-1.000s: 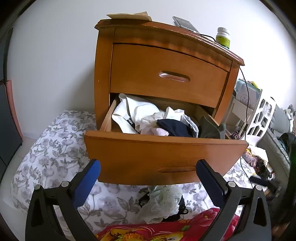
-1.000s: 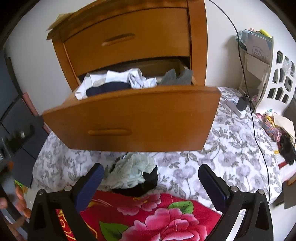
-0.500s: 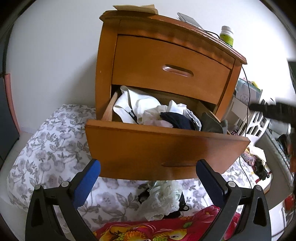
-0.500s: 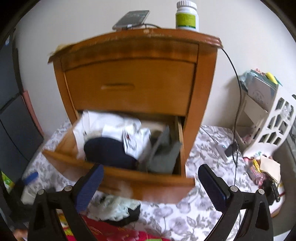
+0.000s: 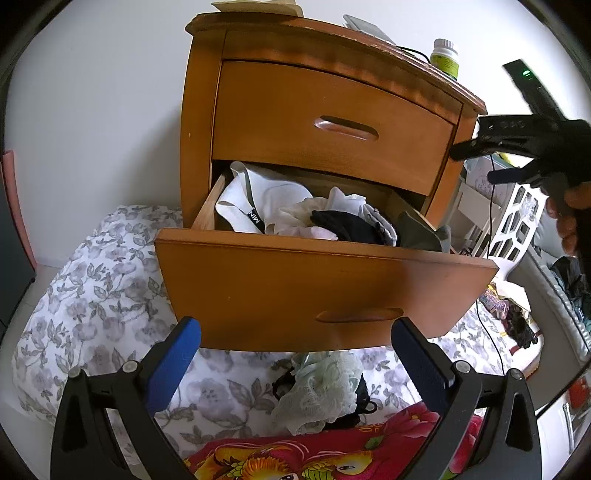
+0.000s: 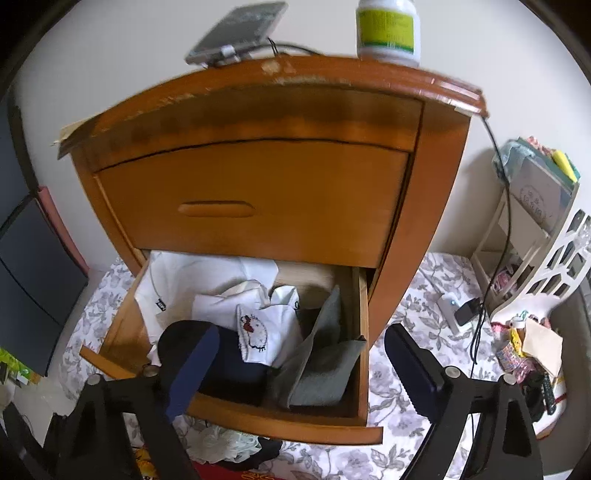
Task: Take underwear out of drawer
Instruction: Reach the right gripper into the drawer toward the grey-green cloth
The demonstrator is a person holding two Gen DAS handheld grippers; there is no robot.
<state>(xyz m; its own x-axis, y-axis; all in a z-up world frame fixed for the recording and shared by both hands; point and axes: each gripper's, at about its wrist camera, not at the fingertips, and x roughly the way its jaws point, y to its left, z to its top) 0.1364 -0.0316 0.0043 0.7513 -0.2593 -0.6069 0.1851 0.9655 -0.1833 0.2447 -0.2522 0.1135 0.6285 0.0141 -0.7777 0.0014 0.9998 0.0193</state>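
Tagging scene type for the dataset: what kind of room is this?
Most likely a bedroom: a wooden nightstand with its lower drawer open and full of clothes, floral bedding beneath, a phone charging on top.

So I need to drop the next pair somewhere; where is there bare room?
Bare floral sheet left of the open drawer, and more right of it beside the white rack. Crowded: the pile of removed underwear under the drawer front.

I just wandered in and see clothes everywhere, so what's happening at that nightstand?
A person with a two-finger gripper in each hand is emptying underwear from the open lower drawer. The right gripper hangs over the drawer's clothes, jaws wide and just narrowing, nothing between them. The left gripper waits open in front of the drawer. A pale lacy piece already lies on the floral bedding below.
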